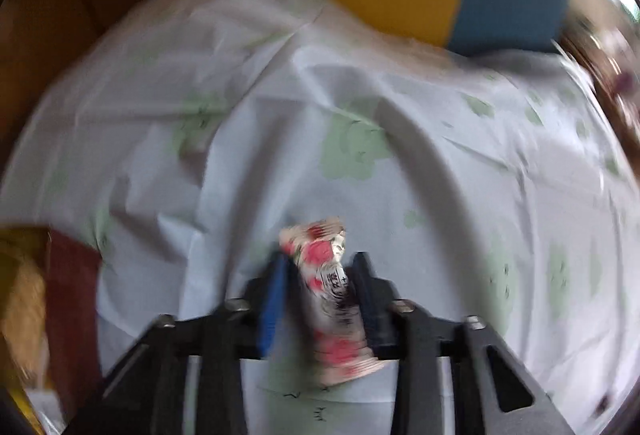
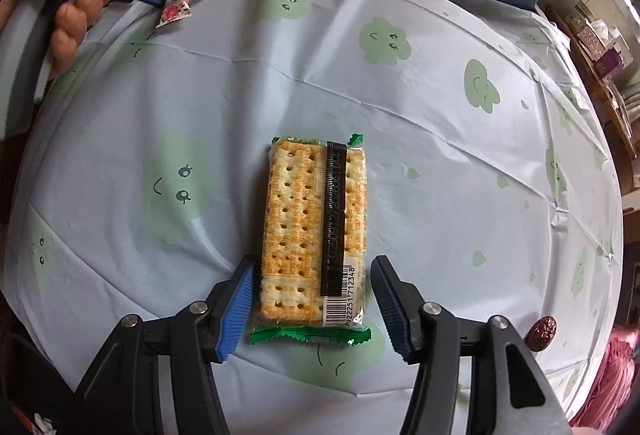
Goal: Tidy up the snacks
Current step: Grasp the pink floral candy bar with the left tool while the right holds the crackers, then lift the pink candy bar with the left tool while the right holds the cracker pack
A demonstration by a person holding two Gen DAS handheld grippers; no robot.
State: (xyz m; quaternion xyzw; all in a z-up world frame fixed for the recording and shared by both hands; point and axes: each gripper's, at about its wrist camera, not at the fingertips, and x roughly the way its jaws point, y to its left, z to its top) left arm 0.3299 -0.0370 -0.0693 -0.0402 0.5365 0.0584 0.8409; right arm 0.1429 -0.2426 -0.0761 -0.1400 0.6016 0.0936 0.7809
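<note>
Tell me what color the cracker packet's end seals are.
Green, on the cracker packet; clearest in the right wrist view.

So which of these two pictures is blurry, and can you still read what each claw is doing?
Left wrist view: motion-smeared throughout, yet the left claw clearly pinches a small red-and-white candy packet. Right wrist view: sharp, with the barcode readable on the cracker pack; the right claw stands open around its near end; fisheye bends the tablecloth edges.

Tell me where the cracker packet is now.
The cracker packet lies on the tablecloth, centre of the right wrist view, its near end between the open right gripper fingers.
</note>
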